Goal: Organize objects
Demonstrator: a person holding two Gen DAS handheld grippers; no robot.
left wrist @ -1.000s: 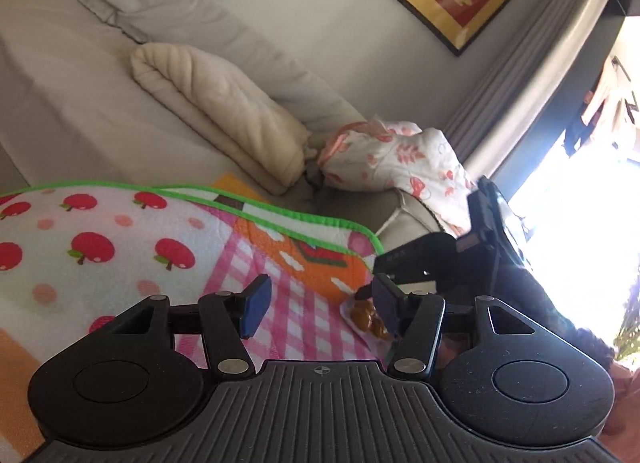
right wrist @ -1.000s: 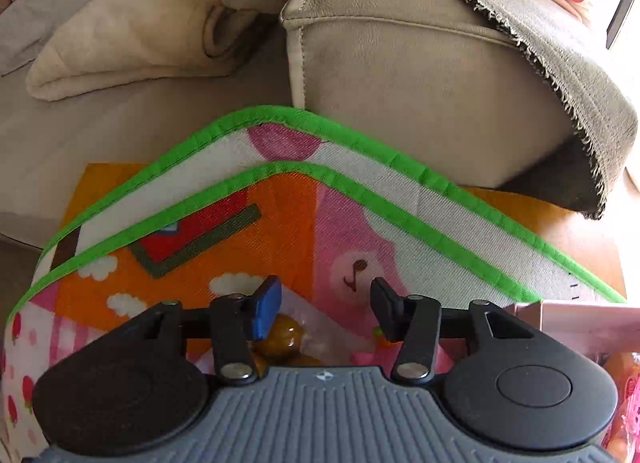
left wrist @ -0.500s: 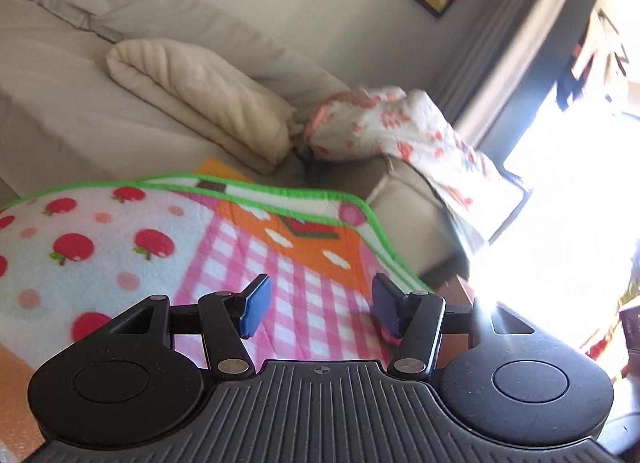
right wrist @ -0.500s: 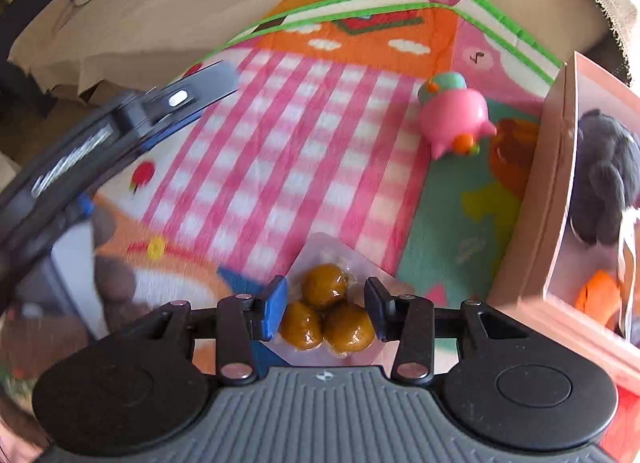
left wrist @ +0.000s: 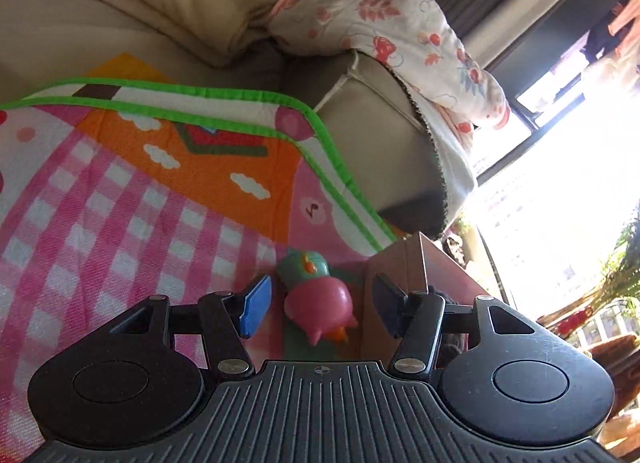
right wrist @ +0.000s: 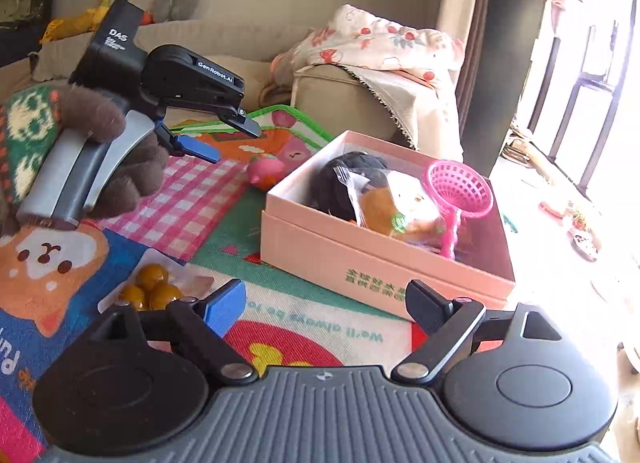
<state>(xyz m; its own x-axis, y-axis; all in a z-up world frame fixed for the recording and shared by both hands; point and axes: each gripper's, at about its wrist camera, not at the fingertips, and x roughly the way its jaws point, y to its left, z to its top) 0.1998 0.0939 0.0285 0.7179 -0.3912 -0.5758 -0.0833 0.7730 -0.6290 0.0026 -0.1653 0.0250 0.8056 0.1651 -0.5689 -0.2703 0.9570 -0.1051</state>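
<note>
A pink and teal toy (left wrist: 318, 301) lies on the play mat next to the pink box (left wrist: 404, 267). My left gripper (left wrist: 320, 303) is open with the toy between its fingers, not clamped. In the right wrist view the toy (right wrist: 266, 171) sits left of the pink box (right wrist: 360, 259), and the left gripper (right wrist: 224, 135) hovers just above and left of it. My right gripper (right wrist: 326, 309) is open and empty above the mat, in front of the box. A clear packet of brown balls (right wrist: 150, 289) lies by its left finger.
The box holds a black plush (right wrist: 344, 179), a wrapped orange toy (right wrist: 396, 211) and a pink mesh scoop (right wrist: 460, 191). A beige sofa (right wrist: 360, 103) with a floral blanket (right wrist: 376, 43) stands behind the mat (right wrist: 192, 207). Bright windows are at the right.
My left gripper has swung right and down over the pink toy. My right gripper has opened wide and pulled back from the packet of brown balls, which now lies on the mat.
</note>
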